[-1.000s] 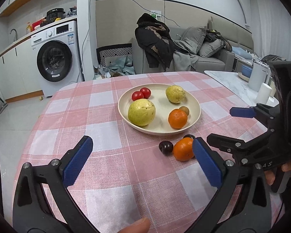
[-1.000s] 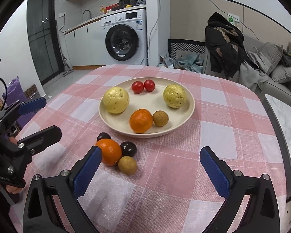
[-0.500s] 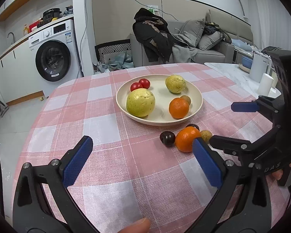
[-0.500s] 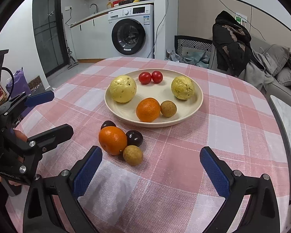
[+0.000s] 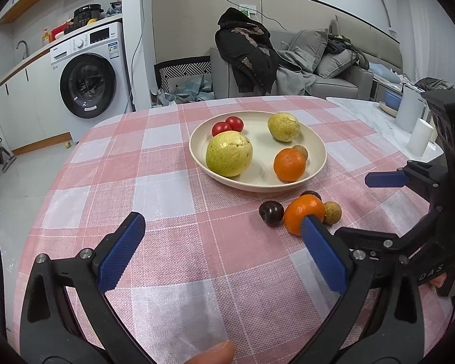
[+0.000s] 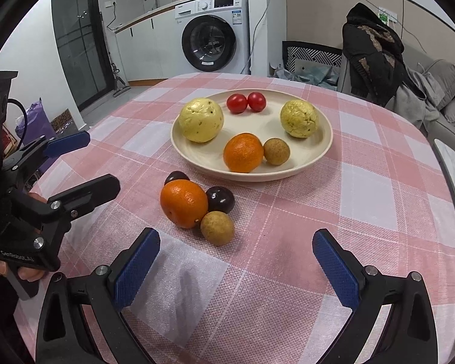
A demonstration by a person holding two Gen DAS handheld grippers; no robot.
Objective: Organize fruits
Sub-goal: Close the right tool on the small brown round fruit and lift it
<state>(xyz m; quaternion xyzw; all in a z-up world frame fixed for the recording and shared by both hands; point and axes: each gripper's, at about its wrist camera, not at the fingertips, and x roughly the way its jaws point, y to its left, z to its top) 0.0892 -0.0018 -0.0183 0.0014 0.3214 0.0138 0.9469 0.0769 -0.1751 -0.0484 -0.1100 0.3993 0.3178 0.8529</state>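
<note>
Orange w/ small fruits beside plate

A round table under a pink-and-white checked cloth carries a cream plate of fruit, straight ahead of the right gripper and well beyond its fingertips. Nearer, just ahead of that gripper's left finger, a loose cluster lies on the cloth: an orange, two dark plums and a small brown fruit, all touching.
</note>
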